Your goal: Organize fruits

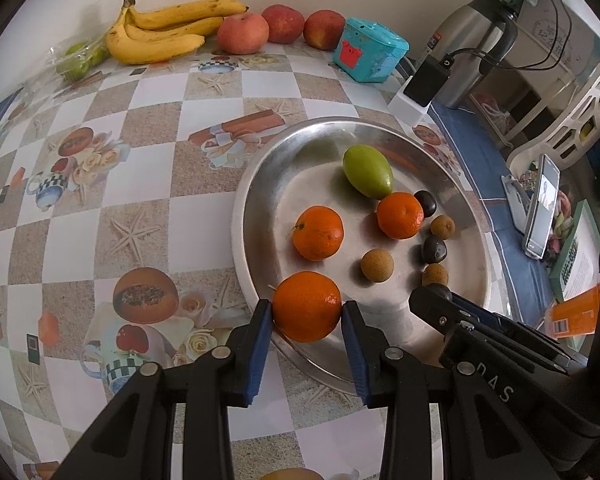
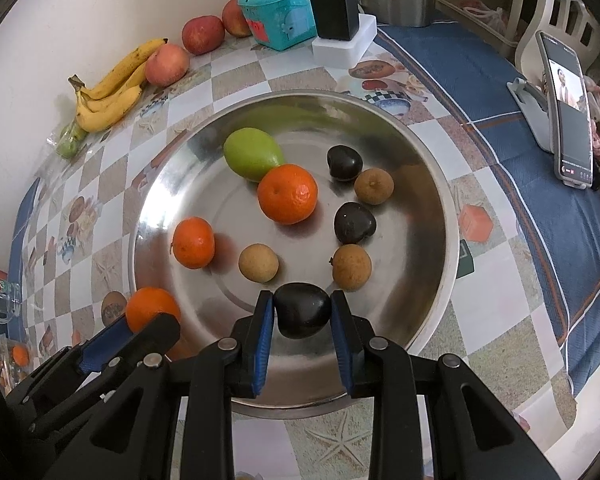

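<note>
Steel tray [image 2: 440, 184] near rim: left tool [image 1: 307, 314] gripping orange [image 1: 306, 306], right tool [image 2: 302, 314] gripping dark fruit [image 2: 303, 310]

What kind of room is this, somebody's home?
Most likely a home kitchen or dining table. A printed oilcloth covers the table, a steel flask stands at the back beside a charger, and bananas and apples lie along the wall.

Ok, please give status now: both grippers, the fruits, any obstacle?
Left gripper shut on orange at plate rim. Right gripper shut on dark fruit over plate. Nothing in the way.
</note>
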The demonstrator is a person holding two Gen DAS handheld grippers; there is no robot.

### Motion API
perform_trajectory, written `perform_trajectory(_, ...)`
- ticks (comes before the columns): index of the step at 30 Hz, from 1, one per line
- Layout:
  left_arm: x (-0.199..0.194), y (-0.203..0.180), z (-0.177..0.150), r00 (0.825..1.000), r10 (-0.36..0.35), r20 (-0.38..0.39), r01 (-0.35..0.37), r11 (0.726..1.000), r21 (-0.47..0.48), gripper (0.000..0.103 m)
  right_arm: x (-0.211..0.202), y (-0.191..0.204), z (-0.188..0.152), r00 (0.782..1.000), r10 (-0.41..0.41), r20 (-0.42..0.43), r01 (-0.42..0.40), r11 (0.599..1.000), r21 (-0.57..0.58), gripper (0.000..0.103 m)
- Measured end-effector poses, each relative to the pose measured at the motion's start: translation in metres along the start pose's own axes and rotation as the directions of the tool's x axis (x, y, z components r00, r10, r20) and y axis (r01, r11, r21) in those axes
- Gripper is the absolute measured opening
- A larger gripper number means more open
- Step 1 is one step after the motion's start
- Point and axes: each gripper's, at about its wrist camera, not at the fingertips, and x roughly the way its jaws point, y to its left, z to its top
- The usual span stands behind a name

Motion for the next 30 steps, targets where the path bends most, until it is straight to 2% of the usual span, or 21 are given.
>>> perform_trajectory(20,-0.007,0.005,-0.001,0.999,-0.035,-0.009,0.035,0.999,-0.038,0.043,-0.003,-0.003,-0.001,1.000,0.016,0.013,-0.016,1.000,0.023,0.032)
perform_trajectory(29,-0.019,0.029,0.001,1.000,0.024,-0.019,-0.027,0.989,-0.147,0.043,-0.006,-0.004,-0.001,0.999,0.025,0.026,-0.025,0.999,0.024,0.032)
perform_trajectory(30,-0.020,0.033,0.001,0.999,0.039,-0.015,-0.041,0.986,-0.163,0.046,-0.006,-0.003,-0.001,0.999,0.025,0.028,-0.026,0.999,0.019,0.032)
